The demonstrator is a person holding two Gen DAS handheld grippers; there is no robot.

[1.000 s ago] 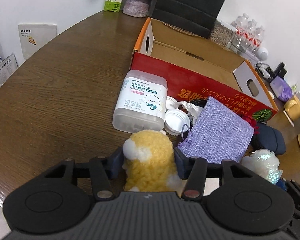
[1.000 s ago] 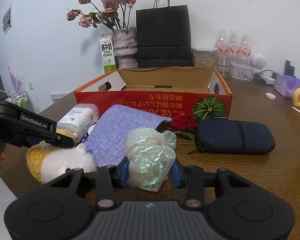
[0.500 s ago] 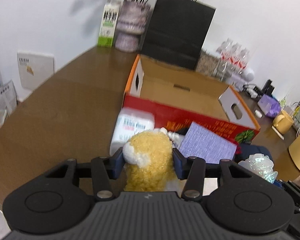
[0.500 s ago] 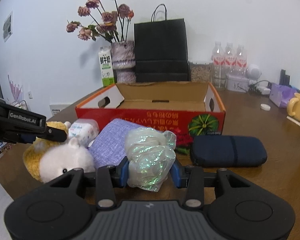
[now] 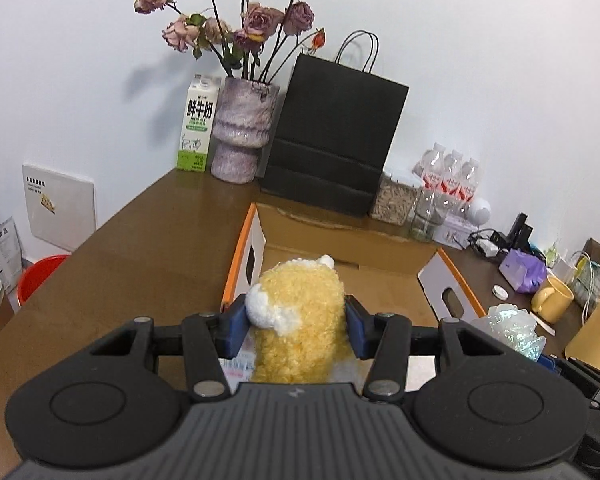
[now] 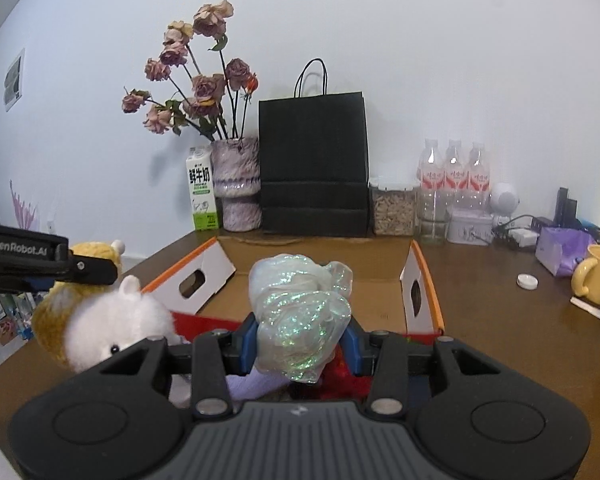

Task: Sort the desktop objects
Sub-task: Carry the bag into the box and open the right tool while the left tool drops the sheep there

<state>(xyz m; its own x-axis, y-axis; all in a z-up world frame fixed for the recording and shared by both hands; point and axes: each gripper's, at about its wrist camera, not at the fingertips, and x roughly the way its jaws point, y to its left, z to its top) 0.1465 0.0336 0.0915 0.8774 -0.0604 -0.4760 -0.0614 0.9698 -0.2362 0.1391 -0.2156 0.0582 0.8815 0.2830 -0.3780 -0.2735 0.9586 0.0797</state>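
My left gripper [image 5: 296, 330] has its fingers squeezed on the fluffy yellow toy [image 5: 300, 320], in the middle of the frame, held up in front of the open cardboard box [image 5: 380, 276]. The toy is soft and light — it squashes, so I hold it around its fat middle, not by an ear.

My right gripper [image 6: 300, 346] is pinched on the shiny crinkly bundle [image 6: 300, 312], also in the middle of the frame, above the box's [image 6: 380, 296] near edge. It looks thin, very light and a bit slippery — I think it could slide out, so a snug hold on the thick bunched part is best. In that view the toy [image 6: 100, 320] sits at the lower left.
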